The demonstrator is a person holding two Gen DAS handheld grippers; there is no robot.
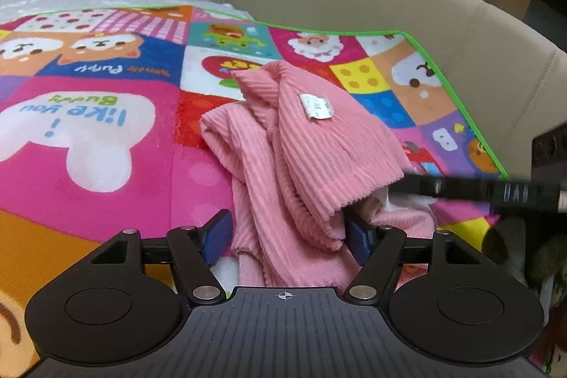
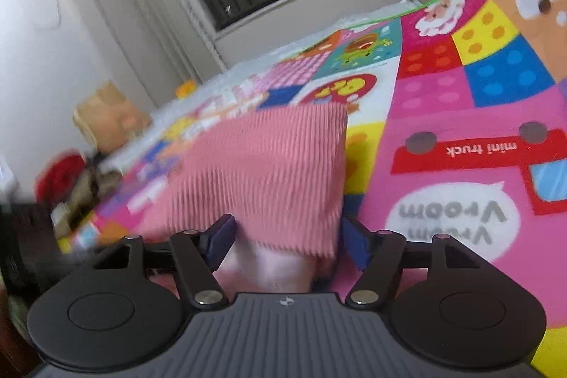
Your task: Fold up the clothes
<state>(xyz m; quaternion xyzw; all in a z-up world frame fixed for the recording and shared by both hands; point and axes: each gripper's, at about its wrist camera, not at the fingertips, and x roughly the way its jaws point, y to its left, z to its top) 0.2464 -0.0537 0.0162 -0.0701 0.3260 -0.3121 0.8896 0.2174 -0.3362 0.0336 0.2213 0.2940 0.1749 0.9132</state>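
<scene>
Left tongs (image 1: 287, 232): jaws apart, pink ribbed garment (image 1: 301, 158) bunched between them; pads not clearly pressing, so I read them as released. Garment lies crumpled on the patterned blanket (image 1: 106, 137), near its green-edged right border, label facing up. Right tongs (image 2: 288, 236): jaws also apart around a raised flap of the same garment (image 2: 269, 172); blurred, grip unconfirmed. Judgement: folding barely begun; no neat fold yet, flattening and folds remain.

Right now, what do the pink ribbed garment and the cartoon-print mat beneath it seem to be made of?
Pink ribbed garment: probably soft corduroy or rib knit, matte, judging by its raised parallel ridges and limp folds. Cartoon-print mat: likely short-pile printed fleece, slightly fuzzy, with a green stitched edge.
</scene>
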